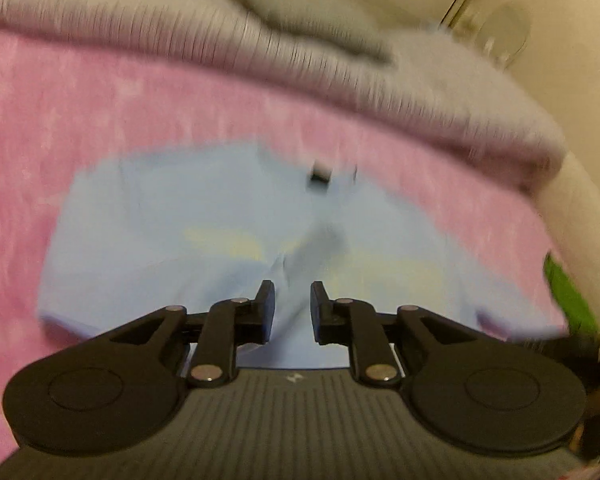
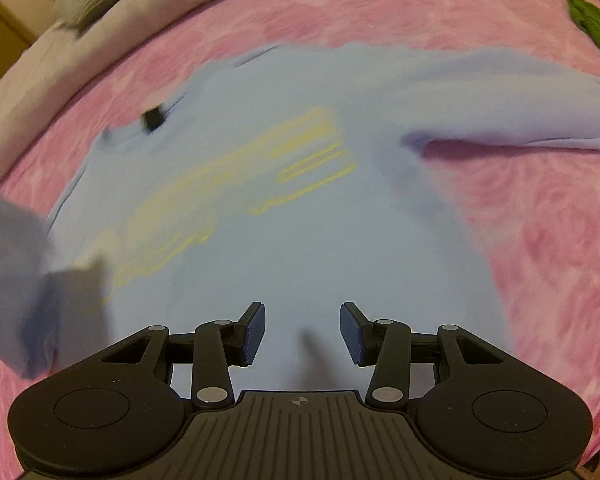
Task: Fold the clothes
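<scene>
Light blue T-shirt (image 2: 308,216) lies spread, yellow print up, on the pink bedspread (image 2: 540,220) of the bed, roughly mid-bed. One sleeve (image 2: 520,120) stretches out flat toward the bed edge where a green garment (image 2: 592,28) lies. On the opposite side a blurred bunch of blue cloth (image 2: 32,288) is lifted off the shirt; what holds it cannot be told. Grey pillows (image 1: 260,40) sit along the far edge of the bed.

Left hand-held gripper (image 1: 292,312): jaws a narrow gap apart, nothing between the pads; shirt lies below, apart from them. Right hand-held gripper (image 2: 302,332): jaws moderately apart, empty, hovering over the shirt's lower body.

Judged step: first lengthwise fold, sleeve and side brought across the print. To do well: pinch only the top layer at shoulder and hem on one side, lift both ends evenly, carry across in a straight line, lay down without dragging the body cloth. Risk: bedspread pinched along with the shirt.
</scene>
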### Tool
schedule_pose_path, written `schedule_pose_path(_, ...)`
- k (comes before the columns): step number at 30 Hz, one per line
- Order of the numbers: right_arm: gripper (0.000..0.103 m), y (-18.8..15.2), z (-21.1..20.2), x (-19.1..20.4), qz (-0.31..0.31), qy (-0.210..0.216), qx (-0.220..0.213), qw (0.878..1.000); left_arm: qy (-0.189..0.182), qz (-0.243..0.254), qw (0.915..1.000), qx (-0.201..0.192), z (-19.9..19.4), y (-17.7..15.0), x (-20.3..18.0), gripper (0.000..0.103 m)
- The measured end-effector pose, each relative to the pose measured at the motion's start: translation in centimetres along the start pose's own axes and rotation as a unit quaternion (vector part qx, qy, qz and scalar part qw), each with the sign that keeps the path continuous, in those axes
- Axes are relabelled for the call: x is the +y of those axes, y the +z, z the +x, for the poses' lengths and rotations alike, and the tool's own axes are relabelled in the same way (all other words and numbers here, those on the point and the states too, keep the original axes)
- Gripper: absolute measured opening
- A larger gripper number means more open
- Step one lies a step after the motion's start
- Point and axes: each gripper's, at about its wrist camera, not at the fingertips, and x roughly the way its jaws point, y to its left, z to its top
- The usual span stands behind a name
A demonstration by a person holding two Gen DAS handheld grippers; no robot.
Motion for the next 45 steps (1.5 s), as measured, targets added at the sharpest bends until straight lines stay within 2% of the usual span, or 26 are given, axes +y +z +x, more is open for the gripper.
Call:
schedule_pose_path(2, 0.045, 1.0, 0.0, -1.4, 0.010, 0.019, -0.003, 1.000, 0.010, -0.012, 0.9995, 0.028, 0.2, -1.3, 0.3, 0.015)
schedule_pose_path(4, 0.045, 1.5, 0.4, -2.2, 0.019, 0.057, 0.004, 0.998, 0.027, -0.019, 0.9984, 0.046, 0.0, -1.7, 1.1, 0.015)
schedule_pose_path(6, 0.045, 1.6, 1.3, -2.5, 0.046, 0.118, 0.028, 0.992, 0.043, -0.028, 0.9972, 0.055, -0.7, -2.1, 2.0, 0.015)
schedule_pose_path(9, 0.045, 1.0, 4.0, -2.2, 0.097, 0.212, 0.091, 0.968, 0.059, -0.047, 0.9953, 0.061, -1.7, -1.9, 3.4, 0.015)
schedule_pose_path(12, 0.045, -0.4, 6.6, -0.3, 0.114, 0.266, 0.134, 0.948, 0.066, -0.058, 0.9942, 0.062, -2.6, -1.5, 4.4, 0.015)
schedule_pose_path(17, 0.045, -2.6, 10.1, 1.6, 0.157, 0.282, 0.179, 0.929, 0.073, -0.063, 0.9935, 0.060, -2.9, -1.2, 5.1, 0.015)
schedule_pose_path(20, 0.045, -3.3, 11.7, 1.8, 0.182, 0.264, 0.186, 0.929, 0.075, -0.067, 0.9928, 0.065, -2.7, -1.3, 5.8, 0.015)
schedule_pose_path(22, 0.045, -3.2, 12.2, 2.1, 0.186, 0.265, 0.168, 0.931, 0.078, -0.068, 0.9924, 0.067, -2.6, -1.3, 6.0, 0.015)
schedule_pose_path(23, 0.039, -3.0, 12.3, 2.3, 0.182, 0.267, 0.156, 0.933, 0.078, -0.069, 0.9923, 0.066, -2.6, -1.3, 6.1, 0.015)
schedule_pose_path(25, 0.010, -1.9, 12.0, 3.5, 0.135, 0.264, 0.127, 0.947, 0.077, -0.070, 0.9924, 0.066, -2.6, -1.3, 6.2, 0.015)
schedule_pose_path(27, 0.009, -0.5, 10.5, 4.9, 0.076, 0.269, 0.081, 0.957, 0.075, -0.068, 0.9927, 0.066, -2.5, -1.1, 6.2, 0.015)
schedule_pose_path(29, 0.008, 1.2, 8.0, 6.1, 0.018, 0.284, 0.022, 0.958, 0.072, -0.063, 0.9933, 0.066, -2.3, -1.0, 6.1, 0.015)
schedule_pose_path(32, 0.008, 4.2, 2.9, 7.1, -0.068, 0.295, -0.092, 0.949, 0.068, -0.058, 0.9938, 0.067, -1.8, -0.8, 5.6, 0.015)
schedule_pose_path(34, 0.008, 5.7, 0.6, 6.3, -0.097, 0.271, -0.157, 0.945, 0.064, -0.056, 0.9939, 0.070, -1.4, -0.7, 5.1, 0.015)
schedule_pose_path(37, 0.008, 7.3, 1.0, 3.1, -0.091, 0.203, -0.178, 0.959, 0.060, -0.052, 0.9937, 0.079, -0.4, -1.0, 4.5, 0.015)
schedule_pose_path(39, 0.008, 8.0, 3.5, 0.1, -0.045, 0.170, -0.142, 0.974, 0.059, -0.048, 0.9933, 0.088, 0.3, -1.2, 4.1, 0.015)
schedule_pose_path(42, 0.008, 8.1, 6.4, -2.4, -0.014, 0.155, -0.106, 0.982, 0.057, -0.041, 0.9927, 0.098, 1.0, -1.3, 3.6, 0.015)
schedule_pose_path(45, 0.008, 8.5, 6.4, -3.2, -0.013, 0.166, -0.114, 0.979, 0.057, -0.033, 0.9922, 0.106, 1.5, -1.2, 3.1, 0.015)
